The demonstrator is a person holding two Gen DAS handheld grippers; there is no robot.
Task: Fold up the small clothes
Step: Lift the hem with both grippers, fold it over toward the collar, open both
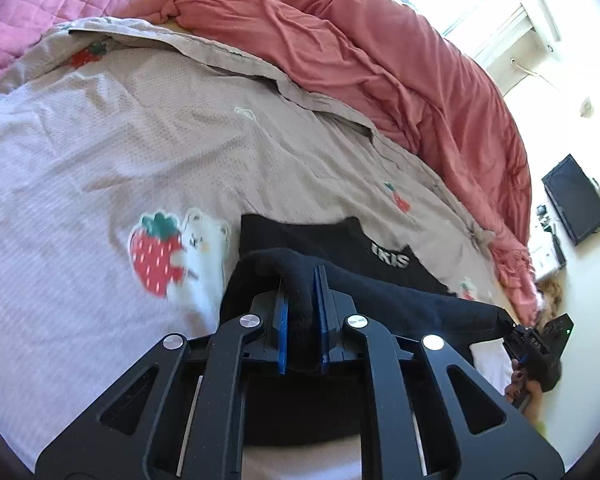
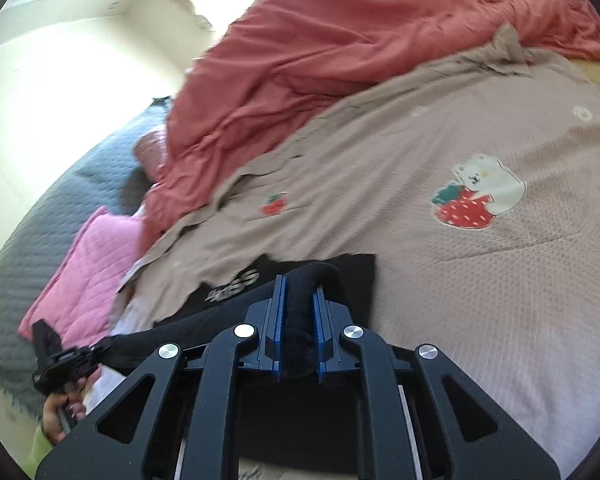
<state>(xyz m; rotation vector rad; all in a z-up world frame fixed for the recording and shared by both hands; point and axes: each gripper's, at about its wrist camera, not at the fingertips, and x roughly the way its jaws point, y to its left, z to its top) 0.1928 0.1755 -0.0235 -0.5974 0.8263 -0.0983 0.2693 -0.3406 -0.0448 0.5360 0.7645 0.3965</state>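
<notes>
A small black garment (image 1: pixel 300 240) with white letters lies on the beige strawberry-print bed cover (image 1: pixel 140 140). My left gripper (image 1: pixel 302 276) is shut on a bunched edge of it, lifted above the bed. My right gripper (image 2: pixel 299 284) is shut on the other end of the same edge of the black garment (image 2: pixel 352 276). The cloth stretches taut between the two. The right gripper shows at the right edge of the left wrist view (image 1: pixel 512 326), and the left gripper shows at the lower left of the right wrist view (image 2: pixel 96 354).
A red-pink duvet (image 1: pixel 380 60) is heaped along the far side of the bed. A pink quilted pillow (image 2: pixel 88 264) and a grey quilt (image 2: pixel 60 208) lie at one end. A dark screen (image 1: pixel 576 200) hangs on the wall.
</notes>
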